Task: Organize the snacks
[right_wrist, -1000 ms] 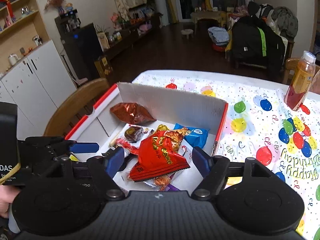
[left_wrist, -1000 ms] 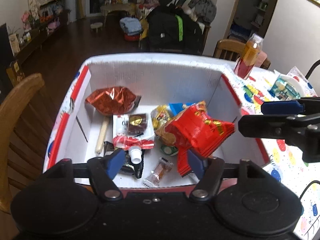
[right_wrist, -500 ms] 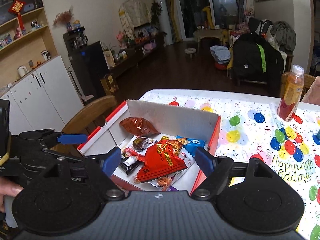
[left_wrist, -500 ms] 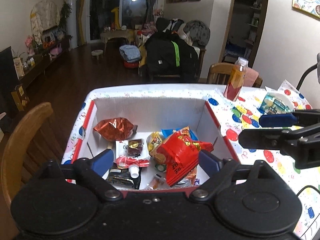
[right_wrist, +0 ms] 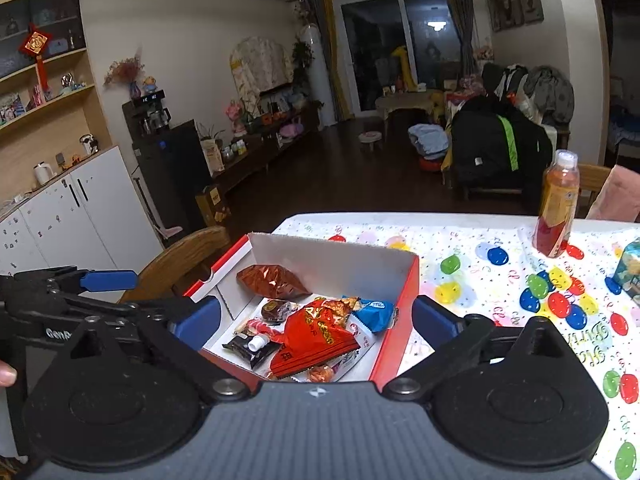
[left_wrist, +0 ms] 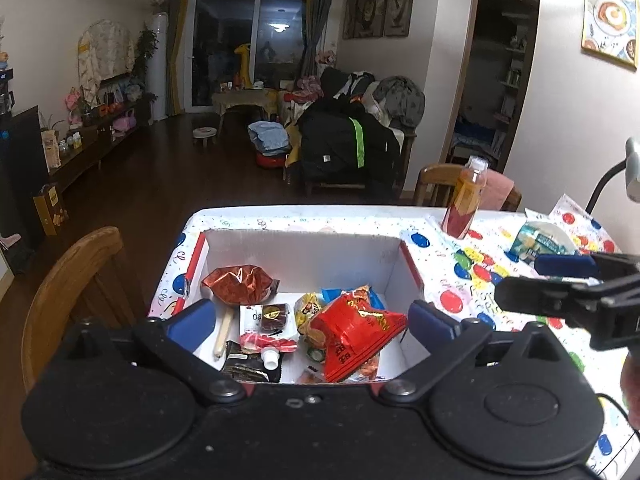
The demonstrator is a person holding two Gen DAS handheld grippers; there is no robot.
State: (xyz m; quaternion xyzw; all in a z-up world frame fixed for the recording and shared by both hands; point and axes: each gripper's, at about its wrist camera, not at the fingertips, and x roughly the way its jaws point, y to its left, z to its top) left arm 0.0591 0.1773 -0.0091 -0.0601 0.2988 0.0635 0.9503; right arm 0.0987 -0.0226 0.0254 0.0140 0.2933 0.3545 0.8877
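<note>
A white cardboard box with red edges (left_wrist: 394, 276) (right_wrist: 412, 276) sits on the table and holds several snacks. A bright red packet (left_wrist: 354, 332) (right_wrist: 314, 338) lies on top near the front, a crinkled dark-red foil bag (left_wrist: 240, 282) (right_wrist: 272, 280) at the back left, a blue packet (right_wrist: 372, 310) to the right, a black pouch (left_wrist: 244, 366) in front. My left gripper (left_wrist: 310, 320) hangs open above the box's near side, holding nothing. My right gripper (right_wrist: 316, 318) is open too, over the box's near corner, empty.
A bottle of orange drink (left_wrist: 466, 200) (right_wrist: 558, 210) stands on the balloon-print tablecloth (right_wrist: 500, 280) to the right. A blue-green packet (left_wrist: 536, 242) lies at the far right. Wooden chairs (left_wrist: 68, 280) (right_wrist: 180, 260) stand at the table's left side. Dark floor lies beyond.
Both grippers have drawn back and up from the box, so it looks smaller and lower. The red packet stays in the box. Both stay open.
</note>
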